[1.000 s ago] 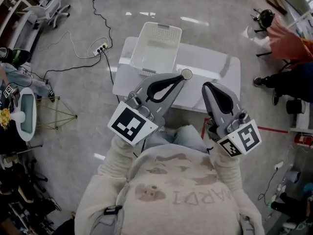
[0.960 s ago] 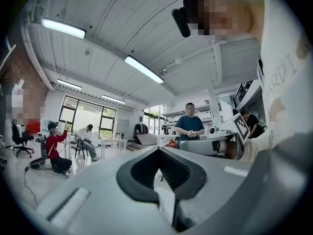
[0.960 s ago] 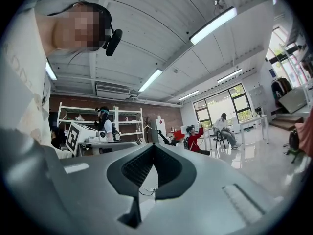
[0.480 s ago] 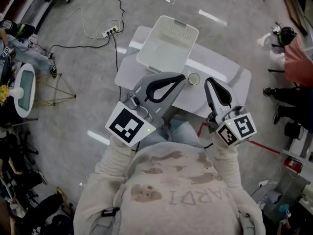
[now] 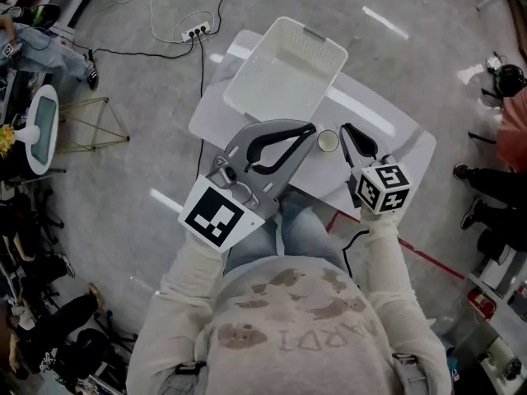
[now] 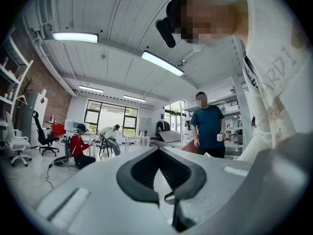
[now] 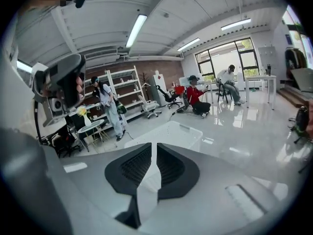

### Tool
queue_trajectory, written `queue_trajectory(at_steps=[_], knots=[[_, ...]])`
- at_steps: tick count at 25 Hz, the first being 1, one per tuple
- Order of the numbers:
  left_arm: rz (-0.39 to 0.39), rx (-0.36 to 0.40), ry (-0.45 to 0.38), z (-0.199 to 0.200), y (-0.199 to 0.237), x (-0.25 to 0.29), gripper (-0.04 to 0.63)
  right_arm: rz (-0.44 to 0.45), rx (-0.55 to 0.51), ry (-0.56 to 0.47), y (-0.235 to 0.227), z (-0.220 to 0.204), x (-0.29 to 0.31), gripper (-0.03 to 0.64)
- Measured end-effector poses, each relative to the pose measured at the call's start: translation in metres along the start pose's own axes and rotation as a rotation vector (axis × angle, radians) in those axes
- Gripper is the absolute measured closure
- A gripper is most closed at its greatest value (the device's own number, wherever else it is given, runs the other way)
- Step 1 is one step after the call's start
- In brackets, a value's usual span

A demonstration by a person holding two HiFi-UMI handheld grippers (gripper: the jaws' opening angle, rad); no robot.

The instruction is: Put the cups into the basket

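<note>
We see both grippers held over the near edge of the white table [image 5: 380, 118], and each one carries nothing. The left gripper [image 5: 310, 127] has its jaws closed: in the left gripper view [image 6: 159, 151] the dark pads [image 6: 134, 173] meet at the tips, only a thin wedge of light opens behind them, and nothing sits inside. The right gripper [image 5: 344, 127] also has its jaws together; in the right gripper view [image 7: 155, 146] only a narrow slit stays between the ribbed pads [image 7: 171, 168], with nothing in it. The cup [image 5: 328, 141] stands upright on the table, between the two pairs of jaw tips, just beside each and touching neither, as far as we can tell from the head view. The white basket [image 5: 284, 68] is on the table beyond the tips of the left jaws, and we see no cup in it. In the right gripper view the basket [image 7: 172, 131] shows straight ahead of the jaws, past their tips.
</note>
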State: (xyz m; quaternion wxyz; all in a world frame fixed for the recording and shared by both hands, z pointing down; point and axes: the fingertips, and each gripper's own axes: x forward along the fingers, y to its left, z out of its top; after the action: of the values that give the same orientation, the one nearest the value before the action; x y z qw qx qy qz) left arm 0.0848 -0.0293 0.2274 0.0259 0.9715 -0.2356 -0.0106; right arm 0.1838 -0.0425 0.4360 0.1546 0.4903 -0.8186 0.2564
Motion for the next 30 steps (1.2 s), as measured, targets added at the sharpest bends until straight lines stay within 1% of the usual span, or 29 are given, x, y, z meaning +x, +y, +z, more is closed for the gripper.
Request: queue_trajectory(at_steps=[3,8,12,18,24,28,30], knots=[[-0.012,-0.013,0.033,-0.024,0.001,0.015,0.594,0.0,0.012,0.066,-0.023,-0.029,0.027,0.555],[-0.06,-0.038,0.103,-0.073,0.0,0.038,0.594,-0.014,0.034,0.164,-0.053,-0.081,0.062,0.546],[-0.136,-0.069,0.167,-0.115,-0.007,0.052,0.594,-0.055,0.07,0.225,-0.072,-0.124,0.077,0.543],[-0.231,-0.094,0.205,-0.165,-0.026,0.073,0.595,-0.12,0.13,0.284,-0.097,-0.184,0.084,0.543],[-0.314,-0.139,0.234,-0.202,-0.054,0.08,0.594,-0.164,0.184,0.344,-0.111,-0.231,0.085,0.54],[-0.342,-0.143,0.26,-0.217,-0.063,0.077,0.594,-0.202,0.205,0.382,-0.115,-0.248,0.09,0.538],[-0.343,-0.142,0.265,-0.22,-0.062,0.076,0.594,-0.217,0.222,0.393,-0.119,-0.251,0.092,0.54]])
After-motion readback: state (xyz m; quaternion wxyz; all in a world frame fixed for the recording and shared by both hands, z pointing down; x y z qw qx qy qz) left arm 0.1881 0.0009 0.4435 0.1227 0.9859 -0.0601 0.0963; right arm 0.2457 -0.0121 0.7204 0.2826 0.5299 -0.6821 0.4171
